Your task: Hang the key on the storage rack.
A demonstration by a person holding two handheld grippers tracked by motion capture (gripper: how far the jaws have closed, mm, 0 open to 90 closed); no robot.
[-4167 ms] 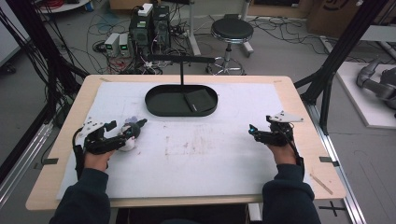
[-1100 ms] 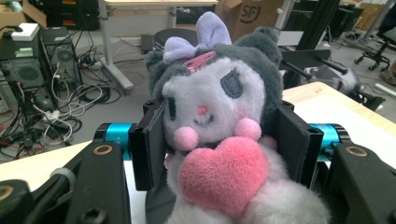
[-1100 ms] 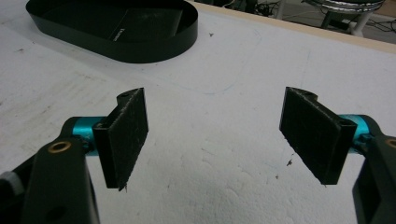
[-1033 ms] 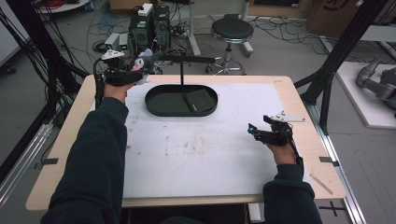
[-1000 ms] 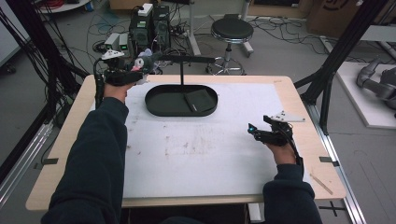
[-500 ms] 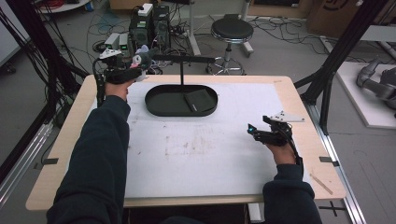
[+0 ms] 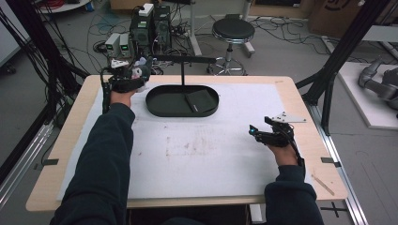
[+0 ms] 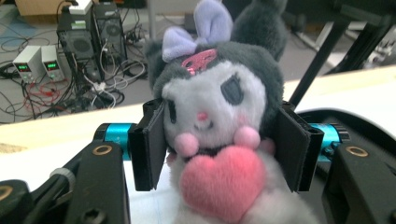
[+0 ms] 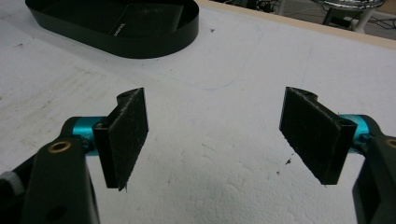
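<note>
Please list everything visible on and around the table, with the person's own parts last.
plush toy: one, grey and white with a lilac bow and a pink heart, held in the left tongs by the tray's left end
oval tray: one, black, far middle of the table, a dark flat card inside
stand with crossbar: one, black, rising from the tray
mat: one, white, covering the table
table: one, pale wood
stool: one, black, on the floor beyond
computer towers: two, black, on the floor
left tongs: one, black, shut on the plush toy
right tongs: one, black, open, over the mat
sleeves: two, dark
</note>
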